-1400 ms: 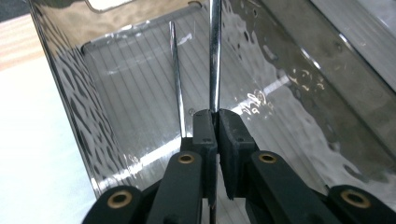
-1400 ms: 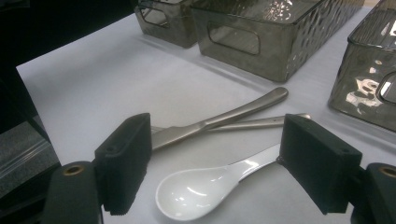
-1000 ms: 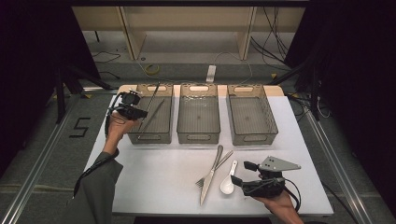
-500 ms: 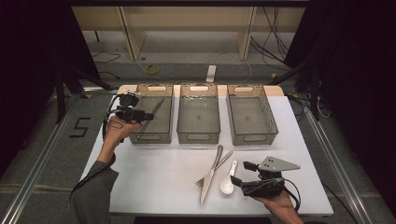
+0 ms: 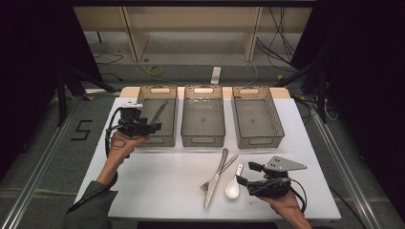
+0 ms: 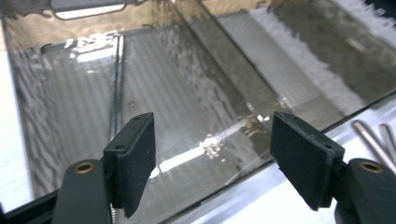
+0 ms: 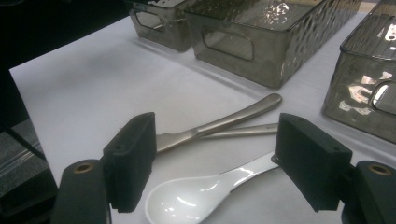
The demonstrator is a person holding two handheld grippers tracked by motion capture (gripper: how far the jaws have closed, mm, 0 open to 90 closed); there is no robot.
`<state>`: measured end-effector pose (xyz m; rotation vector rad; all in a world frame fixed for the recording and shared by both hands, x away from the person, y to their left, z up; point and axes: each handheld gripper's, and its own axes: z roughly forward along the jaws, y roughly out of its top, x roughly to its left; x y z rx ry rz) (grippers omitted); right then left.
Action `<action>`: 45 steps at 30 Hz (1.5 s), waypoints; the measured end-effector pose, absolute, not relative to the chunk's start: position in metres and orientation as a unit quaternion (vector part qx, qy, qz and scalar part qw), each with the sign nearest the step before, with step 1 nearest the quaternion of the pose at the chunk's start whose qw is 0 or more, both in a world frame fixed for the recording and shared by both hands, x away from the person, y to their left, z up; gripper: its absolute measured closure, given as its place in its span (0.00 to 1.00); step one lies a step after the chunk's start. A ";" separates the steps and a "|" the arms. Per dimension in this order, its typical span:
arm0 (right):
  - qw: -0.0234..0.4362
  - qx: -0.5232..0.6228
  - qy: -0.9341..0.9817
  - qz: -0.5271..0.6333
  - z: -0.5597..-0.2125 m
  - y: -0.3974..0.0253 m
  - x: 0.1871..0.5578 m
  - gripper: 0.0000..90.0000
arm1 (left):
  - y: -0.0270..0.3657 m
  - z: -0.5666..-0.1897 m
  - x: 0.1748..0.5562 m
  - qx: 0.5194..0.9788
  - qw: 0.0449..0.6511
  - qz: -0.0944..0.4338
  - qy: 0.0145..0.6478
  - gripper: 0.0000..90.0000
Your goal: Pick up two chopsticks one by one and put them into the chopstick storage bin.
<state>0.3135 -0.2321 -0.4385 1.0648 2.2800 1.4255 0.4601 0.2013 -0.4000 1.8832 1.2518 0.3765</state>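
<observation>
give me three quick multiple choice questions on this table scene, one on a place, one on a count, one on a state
1. Where does the white spoon lie?
A. in the middle bin
B. on the table beside the knife
C. in the left claw

2. How many clear bins stand in the row?
A. two
B. three
C. four

3. How are the right claw jaws?
A. open, around the spoon handle
B. shut on the fork
C. shut and empty

Answers: 1 B, it rests on the white table. 2 B, left bin, middle bin, right bin. 3 A, a wide gap shows between them.
</observation>
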 end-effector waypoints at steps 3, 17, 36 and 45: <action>0.128 0.369 0.784 0.482 -0.440 -0.233 0.319 0.35 | 0.196 -0.403 0.454 0.750 0.418 0.154 0.488 0.33; 0.126 0.388 0.794 0.450 -0.449 -0.239 0.353 0.56 | 0.180 -0.410 0.421 0.753 0.453 0.166 0.447 0.30; 0.119 0.379 0.818 0.417 -0.461 -0.223 0.381 0.73 | 0.176 -0.416 0.394 0.743 0.498 0.131 0.426 0.21; 0.115 0.370 0.825 0.411 -0.465 -0.220 0.389 0.82 | 0.174 -0.415 0.384 0.743 0.504 0.142 0.416 0.21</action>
